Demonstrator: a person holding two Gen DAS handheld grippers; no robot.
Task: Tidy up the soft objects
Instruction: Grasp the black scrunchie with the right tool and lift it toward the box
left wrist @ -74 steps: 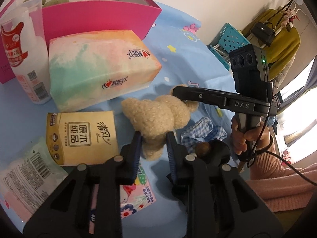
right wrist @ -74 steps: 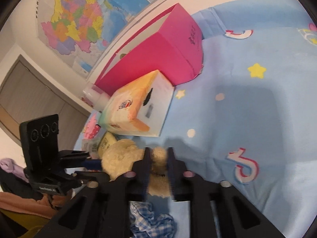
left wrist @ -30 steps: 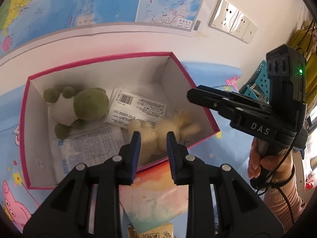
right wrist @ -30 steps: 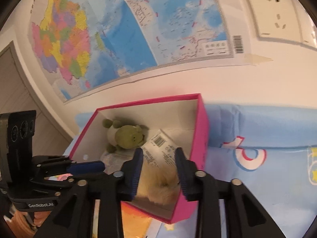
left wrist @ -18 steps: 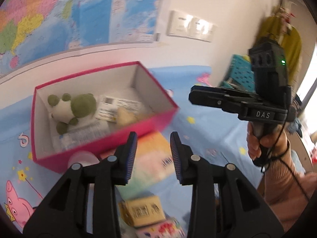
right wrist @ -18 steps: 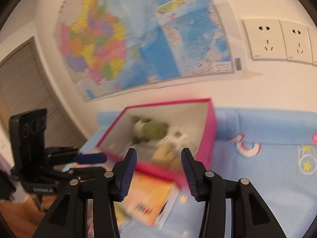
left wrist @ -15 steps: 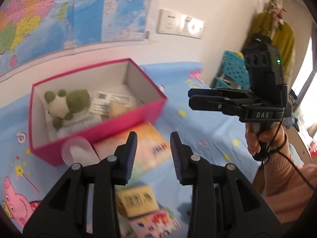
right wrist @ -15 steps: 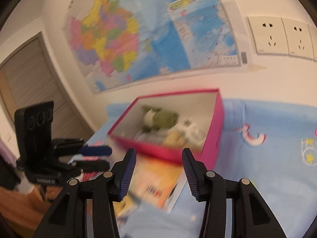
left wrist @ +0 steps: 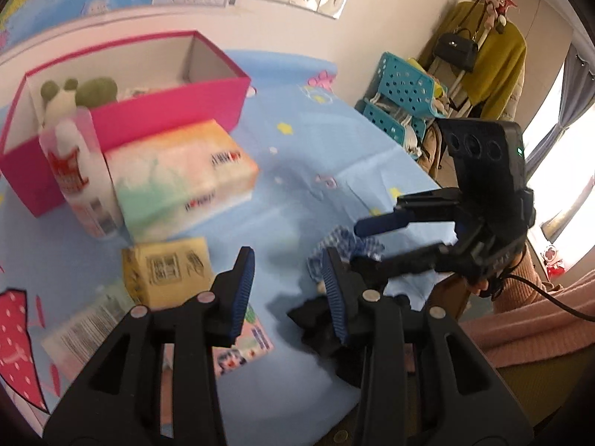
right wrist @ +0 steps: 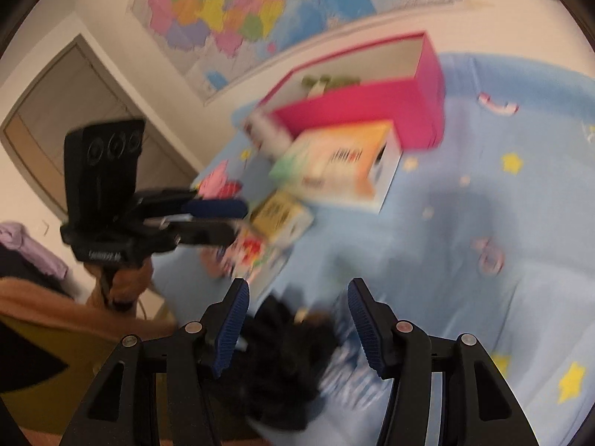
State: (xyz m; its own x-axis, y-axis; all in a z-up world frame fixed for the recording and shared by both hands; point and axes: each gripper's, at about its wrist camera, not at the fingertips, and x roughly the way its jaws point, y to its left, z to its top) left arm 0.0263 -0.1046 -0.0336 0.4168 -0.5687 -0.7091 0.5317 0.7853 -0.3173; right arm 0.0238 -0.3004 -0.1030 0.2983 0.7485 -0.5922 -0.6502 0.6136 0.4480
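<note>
My left gripper (left wrist: 287,260) hangs over bare blue sheet, jaws opening, nothing between them. My right gripper (right wrist: 297,297) is opening too, above a black soft thing (right wrist: 286,364) and a blue checked cloth (right wrist: 349,371), with no pad touching either. From the left wrist view, the right gripper (left wrist: 355,244) sits just over the checked cloth (left wrist: 334,241), with the black soft thing (left wrist: 319,330) nearer. The pink box (left wrist: 167,111) at the back holds a green plush frog (left wrist: 93,91). The right wrist view is blurred; it shows the left gripper (right wrist: 238,221) at the left.
In front of the box lie a pastel tissue pack (left wrist: 178,182), a white bottle (left wrist: 81,174), a yellow tissue pack (left wrist: 165,271), a flowered pack (left wrist: 241,345) and a clear packet (left wrist: 85,330). Teal baskets (left wrist: 401,93) and a coat rack (left wrist: 491,55) stand beyond the right edge.
A second ago both grippers held a beige plush over the pink box. It has been let go there, and both have drawn back and down towards the cloths, jaws wider.
</note>
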